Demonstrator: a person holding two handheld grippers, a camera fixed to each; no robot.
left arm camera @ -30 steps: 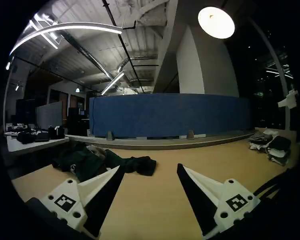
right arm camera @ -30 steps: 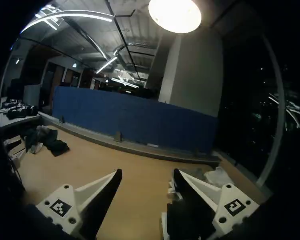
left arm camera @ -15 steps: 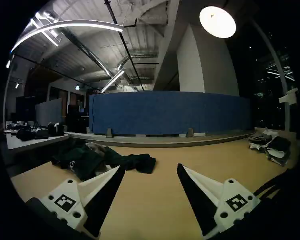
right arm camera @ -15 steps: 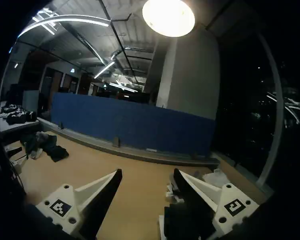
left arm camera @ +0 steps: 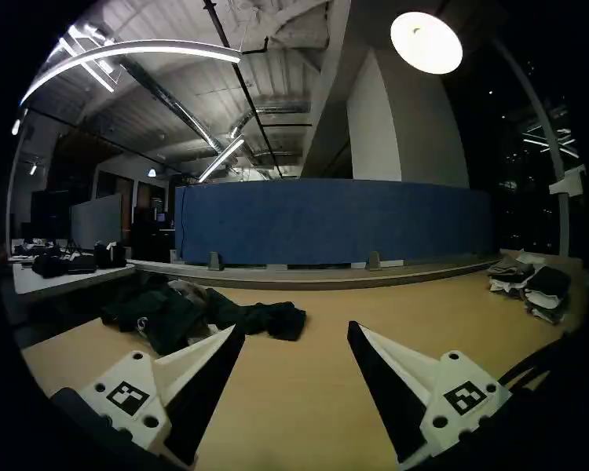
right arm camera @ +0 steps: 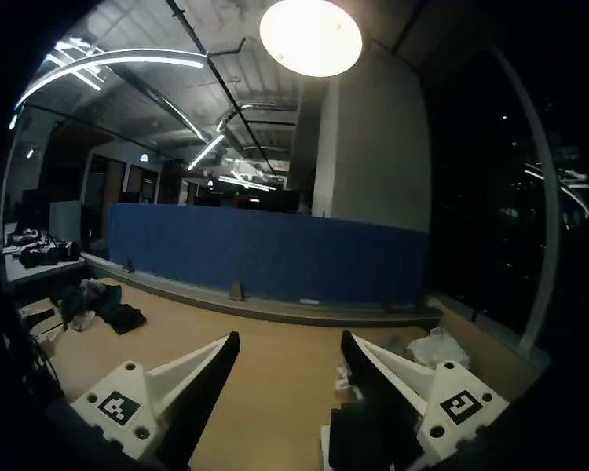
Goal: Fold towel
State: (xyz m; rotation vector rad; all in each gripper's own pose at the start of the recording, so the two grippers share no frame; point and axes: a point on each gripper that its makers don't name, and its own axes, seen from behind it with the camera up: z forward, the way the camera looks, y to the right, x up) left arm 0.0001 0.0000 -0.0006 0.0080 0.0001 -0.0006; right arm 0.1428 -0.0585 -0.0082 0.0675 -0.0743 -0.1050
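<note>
In the left gripper view, a crumpled dark green heap lies at the left on the wooden desk. It is probably the towel, though the dim light leaves that unsure. It sits just beyond the left finger of the left tongs, which stand wide apart and hold nothing. A blue partition runs behind. At the far right, a stack of folded cloths sits near the desk's edge.

In the right gripper view the heap lies far left, well apart from the right tongs, which are also spread wide and empty. The stack of folded cloths lies close by their right finger.
</note>
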